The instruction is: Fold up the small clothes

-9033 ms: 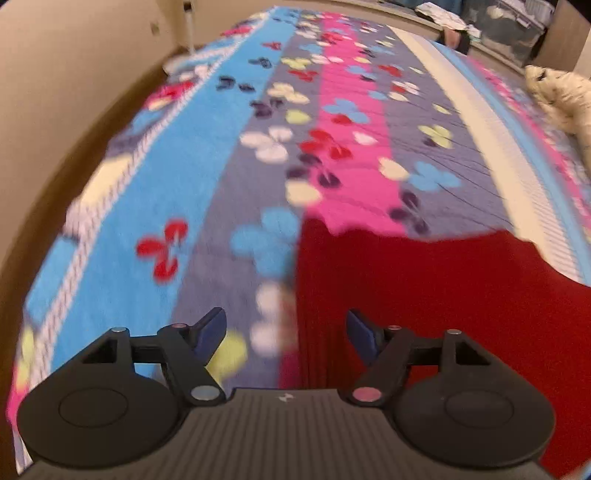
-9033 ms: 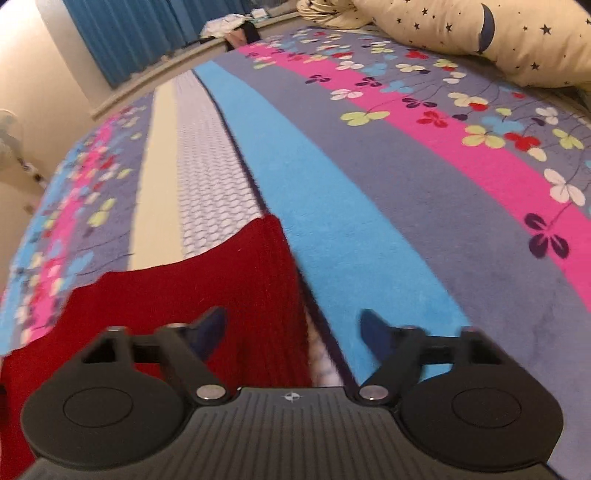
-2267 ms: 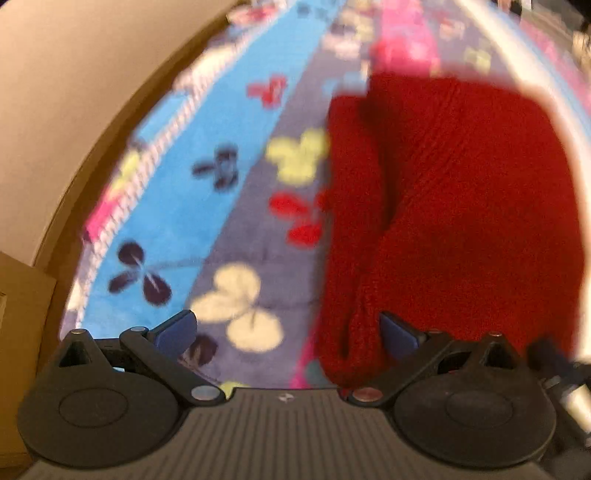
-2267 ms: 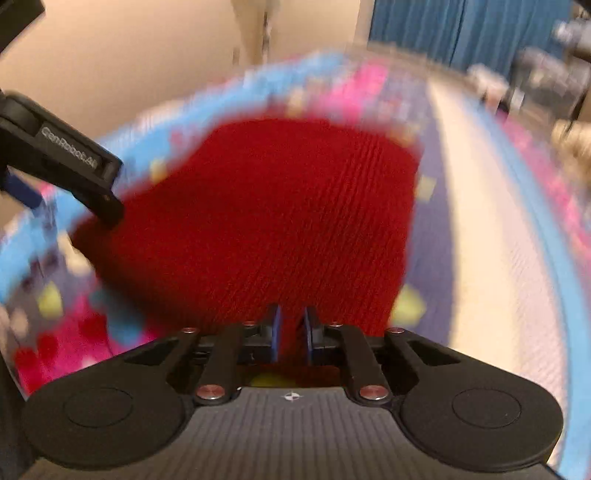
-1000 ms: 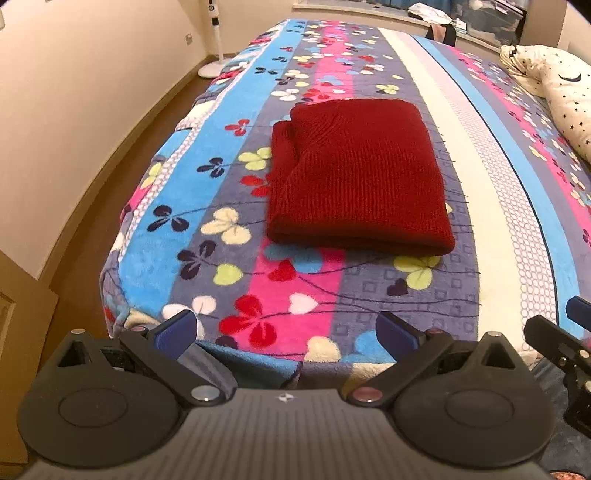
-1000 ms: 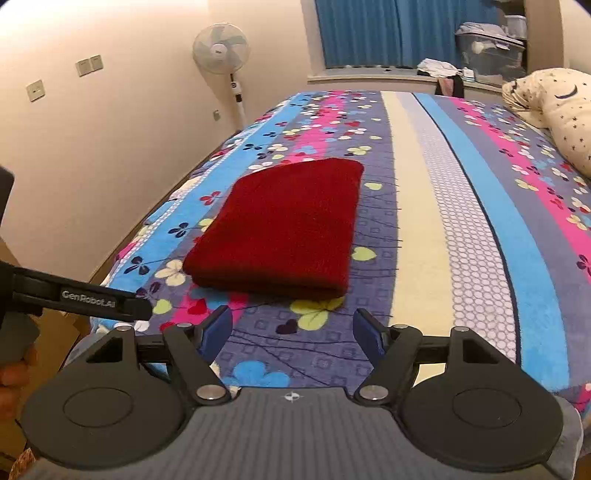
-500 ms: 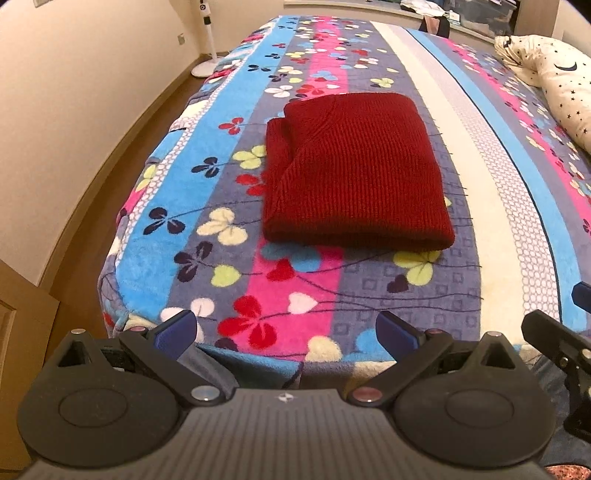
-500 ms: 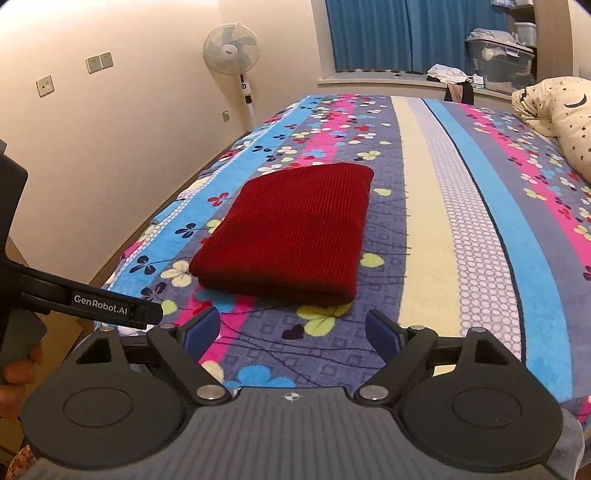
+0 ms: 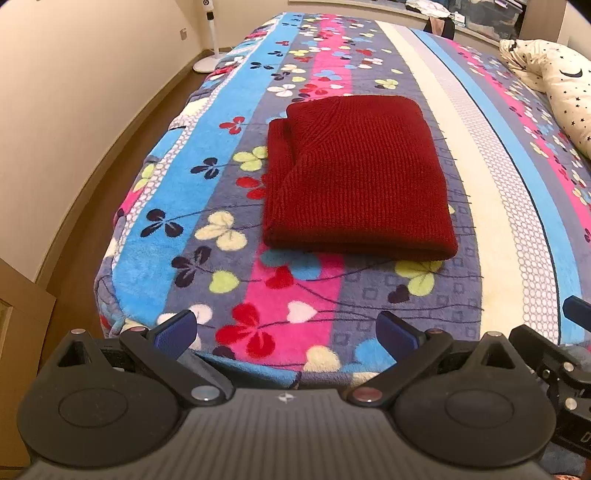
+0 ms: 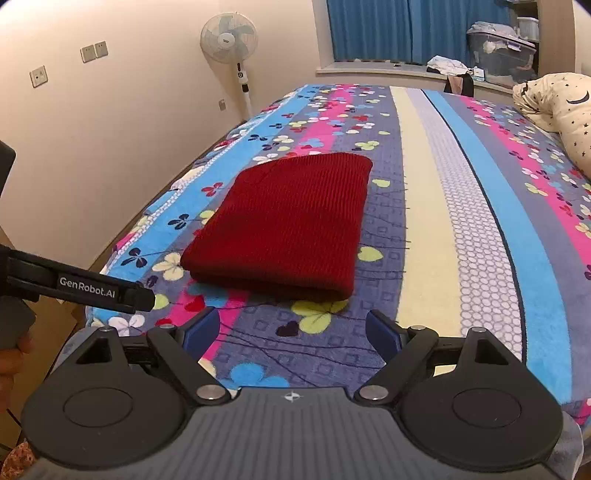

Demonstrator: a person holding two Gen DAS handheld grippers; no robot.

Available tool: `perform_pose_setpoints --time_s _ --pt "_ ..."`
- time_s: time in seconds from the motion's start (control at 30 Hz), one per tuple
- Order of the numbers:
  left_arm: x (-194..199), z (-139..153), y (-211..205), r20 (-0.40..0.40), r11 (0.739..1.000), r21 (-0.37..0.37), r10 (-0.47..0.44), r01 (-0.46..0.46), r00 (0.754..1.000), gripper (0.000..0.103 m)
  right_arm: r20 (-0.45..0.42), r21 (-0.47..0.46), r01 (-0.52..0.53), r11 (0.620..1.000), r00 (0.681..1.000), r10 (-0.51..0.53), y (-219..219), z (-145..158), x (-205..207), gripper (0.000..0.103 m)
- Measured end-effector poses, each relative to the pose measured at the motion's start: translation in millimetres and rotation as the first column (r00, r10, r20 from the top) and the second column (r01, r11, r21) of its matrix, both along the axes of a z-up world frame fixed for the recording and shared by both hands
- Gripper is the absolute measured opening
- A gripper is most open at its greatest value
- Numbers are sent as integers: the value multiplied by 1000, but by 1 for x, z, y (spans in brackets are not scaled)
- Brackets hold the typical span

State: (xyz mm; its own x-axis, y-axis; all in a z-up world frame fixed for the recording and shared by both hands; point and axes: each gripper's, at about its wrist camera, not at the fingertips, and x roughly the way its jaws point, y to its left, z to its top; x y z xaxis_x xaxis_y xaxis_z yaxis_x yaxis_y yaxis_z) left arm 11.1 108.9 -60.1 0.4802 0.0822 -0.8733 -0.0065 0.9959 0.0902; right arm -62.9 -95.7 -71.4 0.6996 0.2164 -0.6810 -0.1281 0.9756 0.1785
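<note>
A dark red knitted garment (image 9: 354, 173) lies folded into a thick rectangle on the flowered striped bedspread (image 9: 303, 291), near the bed's foot end; the right wrist view shows the same red garment (image 10: 284, 225). My left gripper (image 9: 286, 330) is open over the bed's near edge, well short of the garment, with nothing between its fingers. My right gripper (image 10: 291, 330) is open too, empty, and also back from the garment. Part of the right gripper (image 9: 554, 354) shows at the right edge of the left wrist view, and the left gripper's arm (image 10: 77, 286) crosses the left side of the right wrist view.
A star-print pillow (image 10: 561, 110) lies at the far right of the bed. A standing fan (image 10: 229, 40) is by the wall at the left. Blue curtains (image 10: 413, 26) and storage boxes (image 10: 502, 51) line the far window ledge. Wooden floor (image 9: 122, 147) runs along the bed's left side.
Both grippers have stayed almost still at the foot of the bed. The right gripper's jaws have spread wider. The folded garment has not moved.
</note>
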Motion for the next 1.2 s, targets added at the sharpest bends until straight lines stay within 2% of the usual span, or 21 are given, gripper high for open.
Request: perform_pose_setpoints --time_s 0.4,0.8,0.9,1.0,1.07,1.13,1.2 --pt "27 -17 6 -55 999 -17 30 -31 998 103 -64 7 18 1000 998 -17 -5 -17 27 87" --pt "84 -63 19 -165 991 -14 131 -135 978 103 -163 -20 19 1000 986 -22 -12 -48 70 87" --pt "106 -74 29 -191 976 -32 207 -217 960 103 -193 -29 9 1000 981 -14 -14 -58 92 88" --pt "125 -83 40 -202 943 -107 290 -315 936 103 -221 -37 -24 999 975 15 -21 -70 126 90" --pt "134 -86 44 -202 924 -161 312 -346 928 103 -252 -31 -33 999 967 24 -30 -79 156 90" --pt "142 -90 46 -203 905 -193 342 -379 918 103 -277 21 -14 1000 961 19 -45 -86 193 90" --pt "150 -98 51 -213 877 -214 388 -430 897 103 -297 76 18 997 955 6 -58 -90 230 90"
